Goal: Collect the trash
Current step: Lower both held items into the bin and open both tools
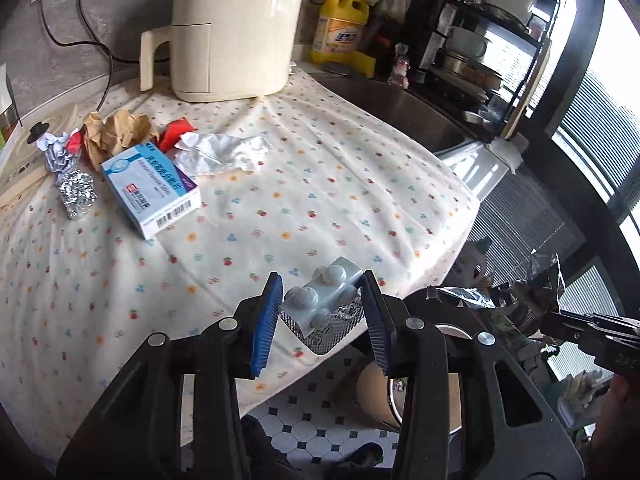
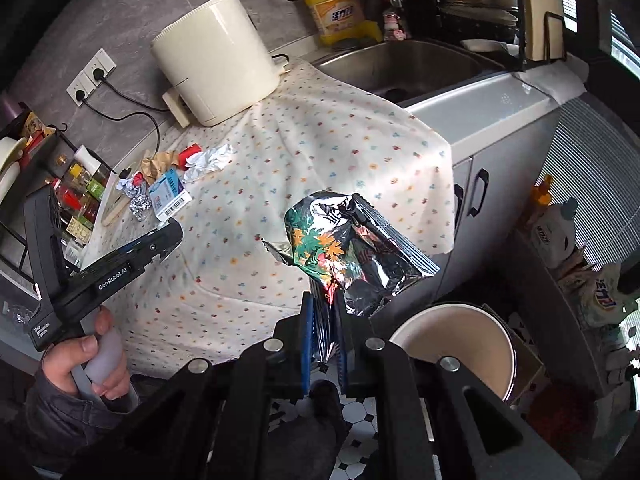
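Flower-dotted cream cloth; blue-white box; yellow bottle

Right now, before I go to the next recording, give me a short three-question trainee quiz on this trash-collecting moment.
1. True or false: the left gripper is empty.
2. What does the right gripper hold? A) brown paper B) foil snack bag C) medicine box
3. Name two pieces of trash still lying on the floral cloth.

Key:
1. False. It is closed on a grey blister pack.
2. B.
3. Any two of: blue-and-white medicine box, crumpled brown paper, foil ball, white crumpled wrapper.
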